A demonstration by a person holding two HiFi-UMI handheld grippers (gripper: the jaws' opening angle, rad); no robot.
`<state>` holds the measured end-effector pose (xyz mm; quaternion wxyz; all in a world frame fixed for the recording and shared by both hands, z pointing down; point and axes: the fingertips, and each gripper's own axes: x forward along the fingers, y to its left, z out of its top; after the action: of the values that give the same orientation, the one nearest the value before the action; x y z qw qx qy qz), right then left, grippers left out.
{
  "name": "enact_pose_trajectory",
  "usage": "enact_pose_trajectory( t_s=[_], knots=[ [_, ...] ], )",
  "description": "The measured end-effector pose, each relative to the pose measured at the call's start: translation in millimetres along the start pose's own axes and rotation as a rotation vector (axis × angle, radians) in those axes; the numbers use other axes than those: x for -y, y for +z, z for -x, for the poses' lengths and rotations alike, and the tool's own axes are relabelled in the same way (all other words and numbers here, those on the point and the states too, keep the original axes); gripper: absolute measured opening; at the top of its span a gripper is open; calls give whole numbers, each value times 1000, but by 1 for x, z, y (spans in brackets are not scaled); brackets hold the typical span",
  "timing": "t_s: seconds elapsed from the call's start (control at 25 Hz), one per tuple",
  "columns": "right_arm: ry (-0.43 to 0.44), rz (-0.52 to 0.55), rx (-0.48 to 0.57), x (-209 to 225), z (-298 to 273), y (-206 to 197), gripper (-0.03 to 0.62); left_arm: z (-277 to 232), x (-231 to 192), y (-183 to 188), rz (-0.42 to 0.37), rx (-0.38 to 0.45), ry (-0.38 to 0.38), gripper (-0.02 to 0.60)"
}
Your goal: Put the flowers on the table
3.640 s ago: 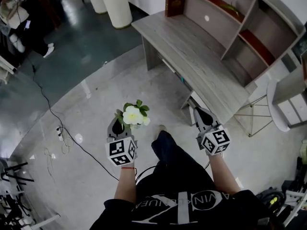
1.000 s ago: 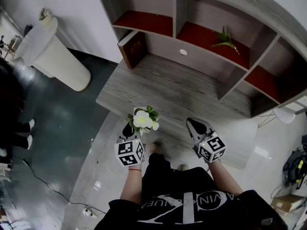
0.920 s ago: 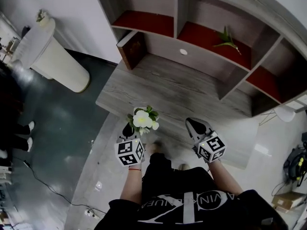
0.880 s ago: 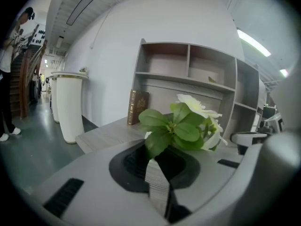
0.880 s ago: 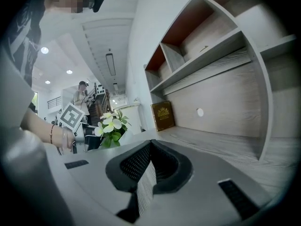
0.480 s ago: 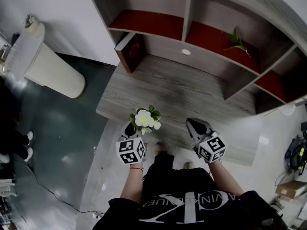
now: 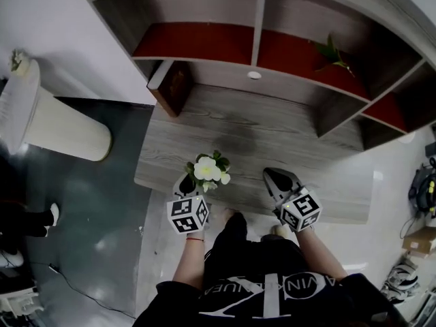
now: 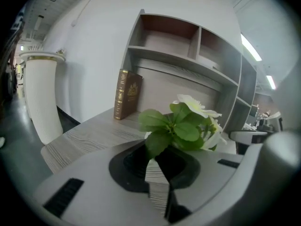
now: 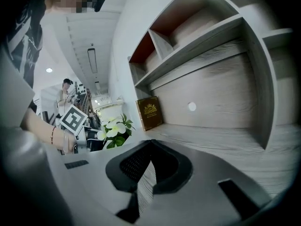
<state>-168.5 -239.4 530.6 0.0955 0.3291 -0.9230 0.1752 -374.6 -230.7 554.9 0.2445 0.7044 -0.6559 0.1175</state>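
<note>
- Whereas the flowers point(image 7: 207, 170) hung at the table point(image 7: 286, 138) edge before, they now hover over it, pinched in the left gripper point(image 7: 189, 182);
- right gripper point(image 7: 274, 176) pressed together, empty

White flowers point(image 7: 208, 169) with green leaves stand upright, just left of frame centre. Beneath them lies the near edge of the grey wood-grain table point(image 7: 272, 131).

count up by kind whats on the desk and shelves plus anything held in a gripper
flowers: 1 bunch, held
book: 1, on the desk
green sprig: 1, on a shelf
total: 3
</note>
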Motion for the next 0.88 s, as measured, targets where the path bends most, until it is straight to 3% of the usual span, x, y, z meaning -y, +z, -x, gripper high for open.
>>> enact_pose_trajectory(
  t_s=[0.4, 0.88],
  knots=[
    [-84, -42, -10, 3, -11, -6, 9, -42, 1, 2, -9, -48, -96, 38],
    [-158, -64, -14, 14, -14, -5, 9, -80, 3, 12, -29, -79, -143, 40]
  ],
)
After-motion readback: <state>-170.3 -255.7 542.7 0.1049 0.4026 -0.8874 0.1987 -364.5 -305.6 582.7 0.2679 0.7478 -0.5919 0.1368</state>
